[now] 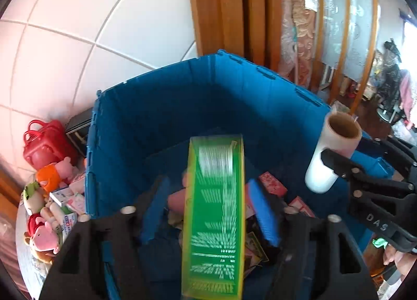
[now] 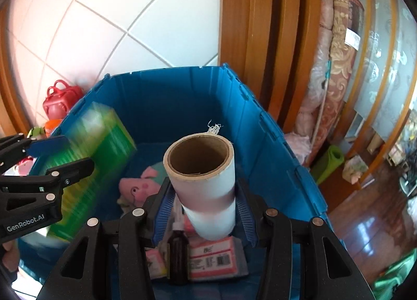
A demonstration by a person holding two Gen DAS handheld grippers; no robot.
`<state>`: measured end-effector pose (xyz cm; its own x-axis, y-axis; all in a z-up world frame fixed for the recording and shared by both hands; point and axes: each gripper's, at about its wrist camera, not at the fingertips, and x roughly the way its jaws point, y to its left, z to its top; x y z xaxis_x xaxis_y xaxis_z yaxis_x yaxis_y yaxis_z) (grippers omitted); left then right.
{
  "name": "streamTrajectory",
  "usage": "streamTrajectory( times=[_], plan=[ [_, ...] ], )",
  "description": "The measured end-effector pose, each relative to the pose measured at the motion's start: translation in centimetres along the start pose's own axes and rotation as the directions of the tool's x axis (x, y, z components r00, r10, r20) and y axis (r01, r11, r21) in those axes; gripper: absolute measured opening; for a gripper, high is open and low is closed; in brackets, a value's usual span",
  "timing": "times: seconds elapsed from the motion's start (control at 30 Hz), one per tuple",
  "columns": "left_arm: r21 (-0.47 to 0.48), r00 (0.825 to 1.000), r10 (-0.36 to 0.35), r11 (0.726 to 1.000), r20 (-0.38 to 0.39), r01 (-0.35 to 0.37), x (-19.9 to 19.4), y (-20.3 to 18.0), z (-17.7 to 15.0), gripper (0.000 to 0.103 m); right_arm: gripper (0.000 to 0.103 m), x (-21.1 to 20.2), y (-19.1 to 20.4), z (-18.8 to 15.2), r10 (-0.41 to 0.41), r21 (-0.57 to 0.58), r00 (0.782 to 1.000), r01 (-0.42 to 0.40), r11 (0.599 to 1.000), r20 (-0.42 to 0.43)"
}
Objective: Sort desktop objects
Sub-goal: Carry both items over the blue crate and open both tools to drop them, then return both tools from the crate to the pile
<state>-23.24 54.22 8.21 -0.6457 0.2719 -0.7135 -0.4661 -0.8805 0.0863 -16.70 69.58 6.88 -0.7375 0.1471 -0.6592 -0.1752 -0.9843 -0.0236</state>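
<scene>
A blue plastic crate (image 1: 166, 107) fills both views, also in the right wrist view (image 2: 276, 143). A green box (image 1: 216, 216) hangs blurred between my left gripper's (image 1: 211, 211) blue pads, which stand wide apart and clear of it. It shows blurred in the right wrist view (image 2: 104, 154) above the crate's left side. My right gripper (image 2: 203, 203) is shut on a white roll with a cardboard core (image 2: 206, 177), held over the crate; the roll shows in the left wrist view (image 1: 331, 151). In the crate lie a pink plush pig (image 2: 140, 185), a brown bottle (image 2: 178, 253) and pink packets (image 2: 216, 255).
Left of the crate sit a red bag (image 1: 44, 143), plush toys (image 1: 44, 234) and small cartons (image 1: 65, 195). A white tiled wall (image 1: 78, 26) stands behind. Wooden door frames (image 2: 260, 39), rolled carpets (image 2: 336, 78) and a green mat roll (image 2: 328, 159) are on the right.
</scene>
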Motion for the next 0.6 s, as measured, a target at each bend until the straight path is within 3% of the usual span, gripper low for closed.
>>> streamTrajectory(
  times=[0.1, 0.13, 0.2, 0.23, 0.27, 0.37, 0.5, 0.53, 0.6],
  plan=[
    [-0.014, 1.0, 0.021, 1.0, 0.005, -0.021, 0.0, 0.3, -0.3, 0.078, 0.05, 0.0, -0.6, 0.3, -0.003, -0.007, 1.0, 0.003, 1.0, 0.013],
    [-0.019, 1.0, 0.025, 1.0, 0.005, -0.025, -0.1, 0.4, -0.4, 0.078, 0.057, 0.0, -0.7, 0.4, 0.001, -0.009, 1.0, -0.001, 1.0, 0.014],
    [-0.03, 1.0, 0.021, 0.999, 0.008, -0.021, -0.4, 0.7, -0.7, 0.078, 0.077, -0.3, -0.5, 0.5, 0.012, -0.015, 1.0, -0.012, 1.0, 0.021],
    [-0.036, 1.0, 0.019, 0.999, 0.012, -0.019, -0.7, 0.8, -0.9, 0.078, 0.096, -0.3, -0.7, 0.5, 0.013, -0.019, 1.0, -0.012, 1.0, 0.023],
    [-0.043, 1.0, 0.013, 0.999, 0.022, -0.013, -1.2, 1.1, -1.2, 0.078, 0.103, -0.4, -0.6, 0.5, 0.016, -0.023, 0.999, -0.015, 1.0, 0.03],
    [-0.064, 0.998, 0.015, 0.998, 0.068, -0.01, -2.6, 2.0, -1.9, 0.078, 0.103, -1.1, 0.1, 0.3, 0.039, -0.035, 0.998, -0.038, 0.999, 0.043],
    [-0.115, 0.982, 0.069, 0.992, 0.178, -0.049, -5.9, 3.6, -3.3, 0.08, 0.103, -2.4, 1.3, -0.3, 0.049, -0.031, 0.996, -0.047, 0.998, 0.075],
    [-0.128, 0.975, 0.09, 0.99, 0.205, -0.064, -6.8, 4.1, -3.7, 0.082, 0.103, -2.9, 1.8, -0.4, 0.057, -0.03, 0.994, -0.055, 0.998, 0.091],
    [-0.163, 0.952, 0.147, 0.981, 0.267, -0.106, -8.6, 5.4, -4.9, 0.098, 0.103, -4.1, 3.1, -0.4, 0.082, -0.033, 0.989, -0.079, 0.996, 0.124]
  ],
)
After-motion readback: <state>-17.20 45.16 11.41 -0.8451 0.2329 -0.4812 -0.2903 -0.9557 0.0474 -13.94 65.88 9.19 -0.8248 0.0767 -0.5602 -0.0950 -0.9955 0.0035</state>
